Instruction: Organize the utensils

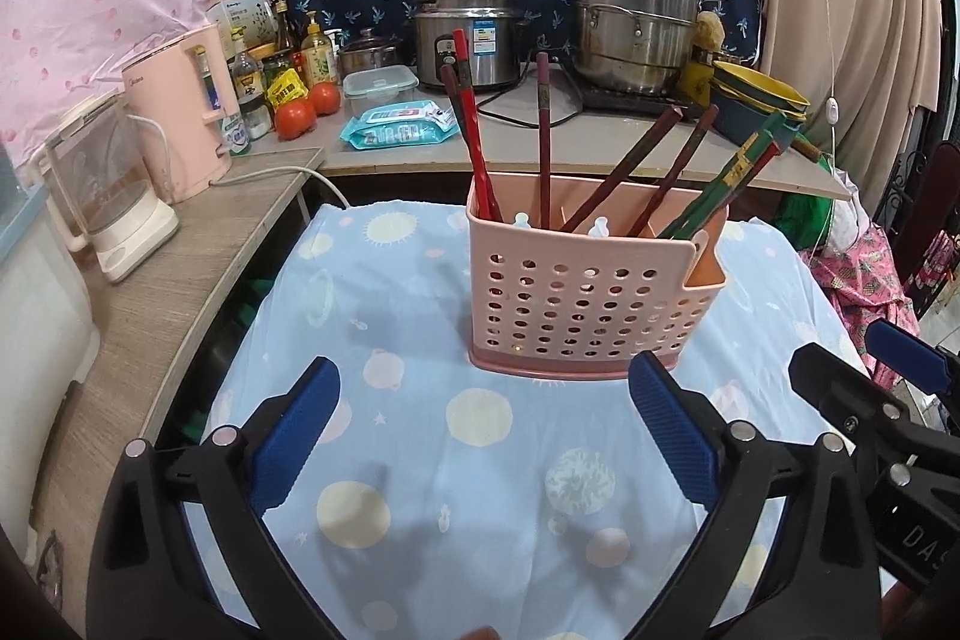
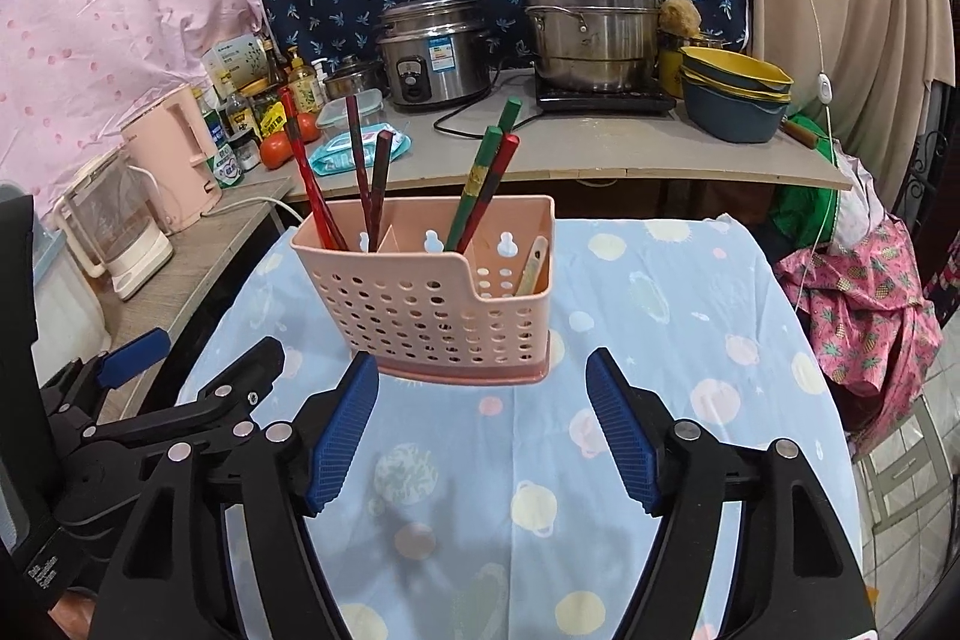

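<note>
Both tools gape, grasping nothing: left tool (image 1: 483,409), right tool (image 2: 483,412). The holder (image 1: 591,304) of chopsticks (image 1: 543,142) stands at 12 o'clock on the surface (image 1: 420,460), apart from both.

Not much readable here tbh. Clearest bit is white lettering "DAS" on the black body of the right gripper (image 1: 918,538), cut off at the frame's right edge in the left wrist view. The pink kettle (image 1: 180,112) at the left end of the worktop has a small grey logo near its top, possibly "Midea", too blurry to be sure. The rice cooker (image 2: 429,52) has a blue-and-white sticker, and the bottles (image 1: 255,82) and wet wipes pack (image 1: 399,124) carry print, all illegible.
</note>
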